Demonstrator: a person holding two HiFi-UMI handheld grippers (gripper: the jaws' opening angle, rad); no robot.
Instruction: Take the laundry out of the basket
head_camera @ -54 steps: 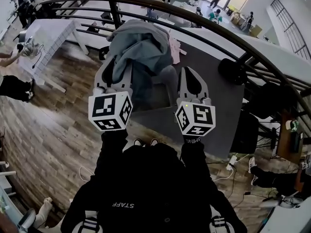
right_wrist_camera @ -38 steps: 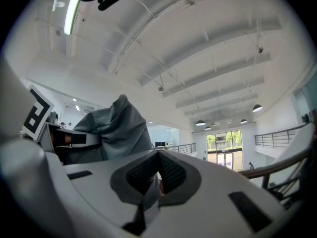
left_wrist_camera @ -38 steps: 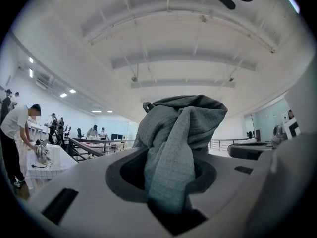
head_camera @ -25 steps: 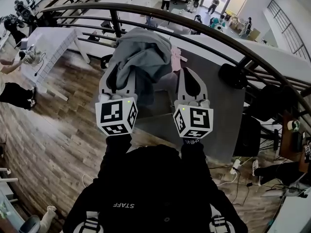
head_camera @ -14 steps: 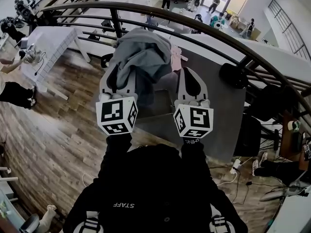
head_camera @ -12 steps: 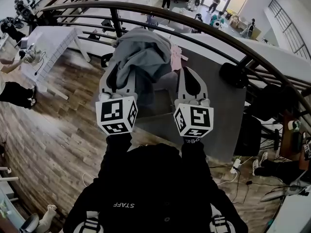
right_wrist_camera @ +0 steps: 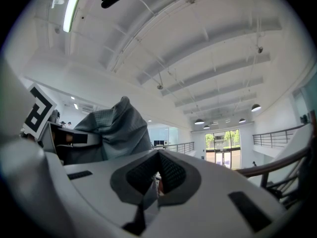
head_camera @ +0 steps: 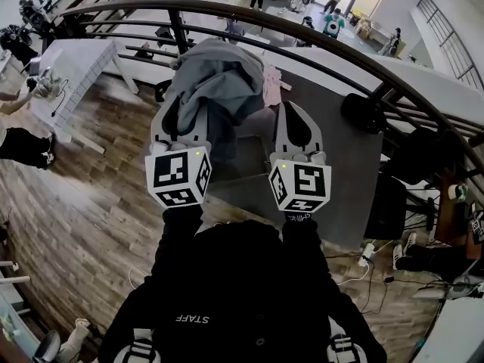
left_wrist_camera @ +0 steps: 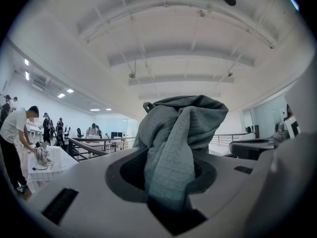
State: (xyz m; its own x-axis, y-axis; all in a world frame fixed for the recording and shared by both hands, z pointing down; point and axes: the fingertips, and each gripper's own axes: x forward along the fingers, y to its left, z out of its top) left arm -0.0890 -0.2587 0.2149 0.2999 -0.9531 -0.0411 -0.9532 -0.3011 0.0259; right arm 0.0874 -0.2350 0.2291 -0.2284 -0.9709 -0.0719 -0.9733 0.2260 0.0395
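A grey quilted garment hangs bunched up above the dark grey table. My left gripper is shut on it; in the left gripper view the cloth fills the gap between the jaws of that gripper and piles up ahead of them. My right gripper is level beside it, and its jaws are closed on a thin fold of the same grey cloth. A small pink garment lies on the table behind. The dark boxy shape under the cloth may be the basket; I cannot tell.
A dark curved railing runs just beyond the table. A black round object sits at the table's right side. A white table and a person are at the left on the wooden floor.
Both grippers and the grey garment stay almost where they were. The grip on the cloth is the same.
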